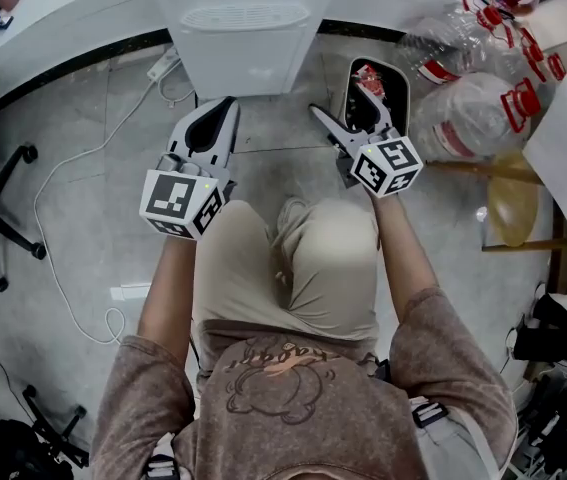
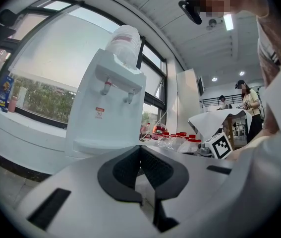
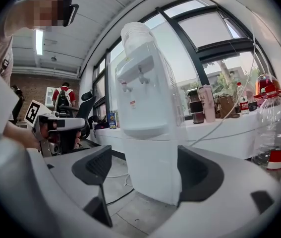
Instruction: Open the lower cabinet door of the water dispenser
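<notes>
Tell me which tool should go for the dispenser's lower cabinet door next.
Right. The right tool has its jaws apart, framing the lower cabinet of the water dispenser straight ahead. The left tool is shut, with the dispenser off to the left of its jaws.

1. The water dispenser (image 1: 248, 28) stands on the floor (image 1: 83, 158), against the surface (image 1: 53, 18) behind it.
2. A power strip (image 1: 163, 65) lies just left of the dispenser.
3. Plastic bottles (image 1: 463, 108) lie to its right.

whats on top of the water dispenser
A large whitish water bottle sits on the water dispenser. Its lower end is hidden inside the dispenser's top; the water level can't be told.
</notes>
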A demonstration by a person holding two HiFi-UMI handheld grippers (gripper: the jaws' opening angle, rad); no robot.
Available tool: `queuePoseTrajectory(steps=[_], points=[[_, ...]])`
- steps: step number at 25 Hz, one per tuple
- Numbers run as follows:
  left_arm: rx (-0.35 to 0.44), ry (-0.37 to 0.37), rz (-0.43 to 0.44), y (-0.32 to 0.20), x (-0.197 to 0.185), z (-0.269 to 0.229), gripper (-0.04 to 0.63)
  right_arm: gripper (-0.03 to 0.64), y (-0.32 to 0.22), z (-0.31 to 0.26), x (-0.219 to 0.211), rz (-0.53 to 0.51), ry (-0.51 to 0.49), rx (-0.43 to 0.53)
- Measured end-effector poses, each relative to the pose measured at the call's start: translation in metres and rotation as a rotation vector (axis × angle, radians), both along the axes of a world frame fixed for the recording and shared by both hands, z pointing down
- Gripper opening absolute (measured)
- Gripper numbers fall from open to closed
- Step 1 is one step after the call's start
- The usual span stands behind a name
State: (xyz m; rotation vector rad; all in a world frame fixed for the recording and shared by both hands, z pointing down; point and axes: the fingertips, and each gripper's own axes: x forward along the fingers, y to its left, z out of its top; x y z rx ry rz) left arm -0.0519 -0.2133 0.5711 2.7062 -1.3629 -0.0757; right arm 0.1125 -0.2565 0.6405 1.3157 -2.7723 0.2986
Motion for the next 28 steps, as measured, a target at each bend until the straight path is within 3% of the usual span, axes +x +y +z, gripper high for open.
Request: queuePoseTrajectory(steps=[28], points=[[-0.070, -0.049, -0.044, -0.011, -0.005, 0.031, 0.012, 0.400, -0.168, 0.075, -0.025, -0.098, 0.053, -0.065]])
